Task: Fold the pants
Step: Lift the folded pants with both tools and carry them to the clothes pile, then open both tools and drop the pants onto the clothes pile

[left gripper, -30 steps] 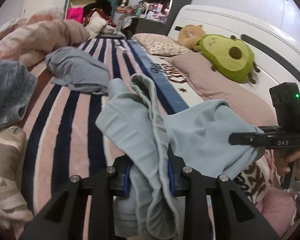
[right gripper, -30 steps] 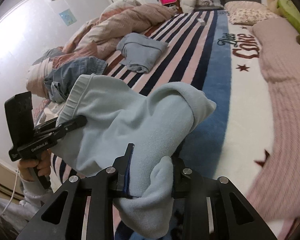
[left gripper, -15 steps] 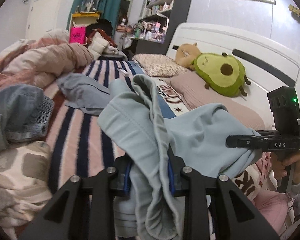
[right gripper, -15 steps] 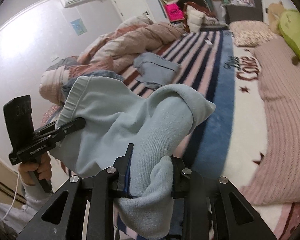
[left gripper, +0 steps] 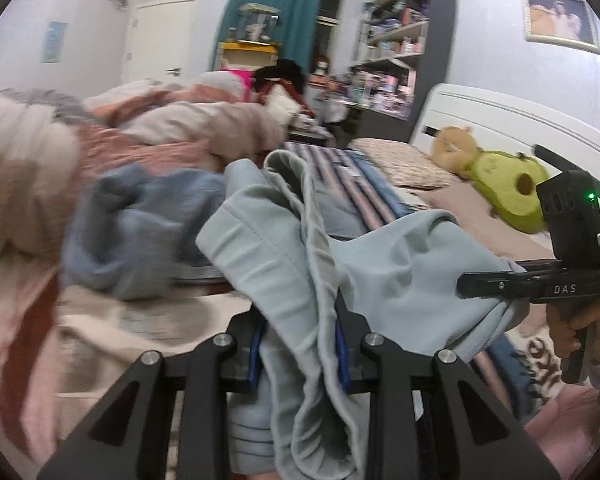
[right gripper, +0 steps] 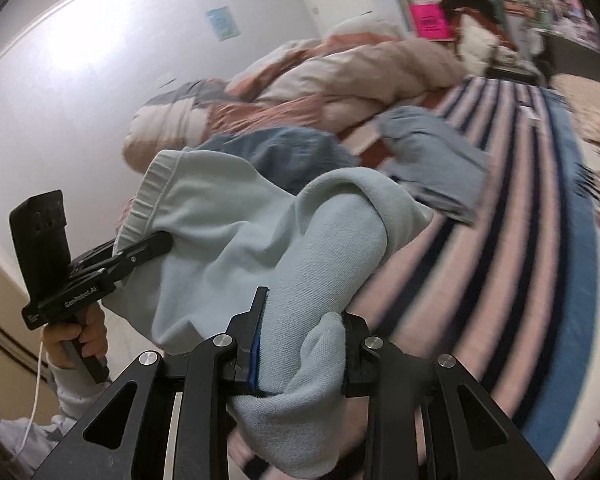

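Now that both hands have lifted higher, the soft pale-blue cotton pants (left gripper: 400, 280) hang between both jaws, pinched tight, ready for folding.

blurred duvet (left gripper: 39, 168), pants (left gripper: 400, 264) hem cut off below

Light blue sweatpants (left gripper: 400, 280) of soft fleece hang bunched in the air above a striped bed. 1 thick fold of the fabric is pinched between blue-lined pads low in the left wrist view, with the ribbed waistband (left gripper: 312, 240) rising upward from there. A second bunched part (right gripper: 300, 360) is pinched the same way in the right wrist view. Between the 2 held points the cloth sags in loose rounded folds, doubled over itself. The gathered waistband edge (right gripper: 155, 192) stands up at the left in that view.
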The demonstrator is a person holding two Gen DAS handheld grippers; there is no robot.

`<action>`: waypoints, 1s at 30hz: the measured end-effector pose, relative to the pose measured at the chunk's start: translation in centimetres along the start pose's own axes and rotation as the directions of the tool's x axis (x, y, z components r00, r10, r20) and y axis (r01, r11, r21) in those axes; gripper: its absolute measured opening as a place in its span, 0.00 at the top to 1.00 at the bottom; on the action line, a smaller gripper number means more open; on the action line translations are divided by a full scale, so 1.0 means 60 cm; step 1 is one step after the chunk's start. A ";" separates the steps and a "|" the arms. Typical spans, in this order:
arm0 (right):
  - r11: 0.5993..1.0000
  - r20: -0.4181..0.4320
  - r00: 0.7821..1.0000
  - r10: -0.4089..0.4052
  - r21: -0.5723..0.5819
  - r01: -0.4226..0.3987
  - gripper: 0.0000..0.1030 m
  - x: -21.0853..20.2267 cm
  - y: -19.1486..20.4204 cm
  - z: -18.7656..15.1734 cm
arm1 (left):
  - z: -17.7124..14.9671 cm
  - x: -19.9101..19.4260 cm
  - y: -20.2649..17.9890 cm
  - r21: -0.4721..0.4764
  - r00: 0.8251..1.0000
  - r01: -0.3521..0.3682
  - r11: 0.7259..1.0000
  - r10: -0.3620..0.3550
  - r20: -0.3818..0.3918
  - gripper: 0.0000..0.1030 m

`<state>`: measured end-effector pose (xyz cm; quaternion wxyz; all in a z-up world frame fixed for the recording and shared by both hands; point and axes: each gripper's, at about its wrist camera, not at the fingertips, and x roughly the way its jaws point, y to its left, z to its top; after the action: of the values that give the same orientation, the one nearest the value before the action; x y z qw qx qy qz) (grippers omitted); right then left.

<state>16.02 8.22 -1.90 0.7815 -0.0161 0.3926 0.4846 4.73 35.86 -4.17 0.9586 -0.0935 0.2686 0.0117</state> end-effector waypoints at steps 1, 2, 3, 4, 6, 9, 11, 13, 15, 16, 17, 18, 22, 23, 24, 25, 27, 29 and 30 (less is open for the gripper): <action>1.000 -0.011 1.000 0.018 -0.009 -0.018 0.79 0.025 0.012 0.011 | -0.001 -0.002 0.019 -0.009 1.000 -0.020 1.000 0.019 -0.002 0.76; 0.999 -0.019 0.999 0.035 -0.017 -0.035 0.79 0.045 0.023 0.018 | -0.002 -0.004 0.041 -0.021 0.999 -0.048 0.999 0.048 -0.003 0.76; 0.998 -0.026 0.998 0.052 -0.025 -0.053 0.79 0.068 0.036 0.027 | -0.003 -0.005 0.061 -0.030 0.997 -0.073 0.997 0.073 -0.003 0.76; 0.997 -0.033 0.997 0.070 -0.032 -0.071 0.79 0.092 0.049 0.034 | -0.006 -0.008 0.079 -0.036 0.995 -0.099 0.994 0.099 -0.003 0.76; 0.994 -0.042 0.994 0.100 -0.040 -0.102 0.79 0.133 0.070 0.046 | -0.011 -0.013 0.114 -0.045 0.987 -0.158 0.986 0.158 -0.008 0.76; 0.989 -0.059 0.989 0.139 -0.046 -0.142 0.79 0.195 0.099 0.059 | -0.021 -0.011 0.171 -0.069 0.971 -0.238 0.969 0.236 -0.032 0.76; 0.986 -0.081 0.984 0.159 -0.038 -0.163 0.79 0.231 0.111 0.061 | -0.033 -0.003 0.206 -0.092 0.961 -0.275 0.957 0.270 -0.062 0.76; 0.985 -0.103 0.981 0.164 -0.033 -0.168 0.79 0.262 0.118 0.056 | -0.051 0.015 0.229 -0.103 0.950 -0.306 0.946 0.296 -0.101 0.76; 0.987 -0.120 0.982 0.148 -0.038 -0.153 0.79 0.283 0.120 0.049 | -0.068 0.035 0.242 -0.095 0.938 -0.334 0.938 0.321 -0.134 0.76; 0.988 -0.131 0.981 0.142 -0.037 -0.148 0.79 0.293 0.117 0.043 | -0.077 0.047 0.251 -0.098 0.931 -0.350 0.932 0.333 -0.152 0.75; 0.988 -0.142 0.980 0.143 -0.032 -0.148 0.79 0.300 0.113 0.039 | -0.086 0.050 0.256 -0.106 0.929 -0.351 0.931 0.332 -0.163 0.75; 0.989 -0.151 0.978 0.142 -0.024 -0.147 0.79 0.305 0.108 0.035 | -0.090 0.051 0.262 -0.119 0.930 -0.348 0.930 0.327 -0.166 0.75; 0.987 -0.151 0.975 0.161 -0.001 -0.164 0.79 0.304 0.102 0.037 | -0.087 0.044 0.256 -0.121 0.930 -0.351 0.928 0.331 -0.162 0.73; 0.987 -0.155 0.975 0.159 -0.009 -0.163 0.79 0.303 0.104 0.038 | -0.086 0.042 0.257 -0.115 0.925 -0.361 0.925 0.340 -0.168 0.71; 0.988 -0.169 0.975 0.144 -0.023 -0.150 0.78 0.304 0.106 0.035 | -0.088 0.045 0.258 -0.118 0.920 -0.374 0.920 0.352 -0.172 0.66; 0.990 -0.179 0.975 0.130 -0.031 -0.138 0.77 0.307 0.107 0.034 | -0.091 0.044 0.261 -0.126 0.917 -0.381 0.916 0.357 -0.176 0.64; 0.992 -0.181 0.977 0.113 -0.032 -0.121 0.74 0.310 0.102 0.030 | -0.096 0.042 0.261 -0.141 0.917 -0.383 0.913 0.356 -0.181 0.64; 0.993 -0.181 0.977 0.113 -0.023 -0.119 0.68 0.311 0.102 0.032 | -0.098 0.037 0.254 -0.137 0.911 -0.397 0.908 0.371 -0.181 0.61; 0.993 -0.181 0.977 0.110 -0.017 -0.115 0.67 0.308 0.101 0.033 | -0.097 0.035 0.251 -0.131 0.905 -0.409 0.903 0.384 -0.183 0.59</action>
<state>16.65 25.98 -10.04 0.7139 -0.0480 0.4550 0.5301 2.43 49.53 -12.73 0.9014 -0.1171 0.3529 0.2220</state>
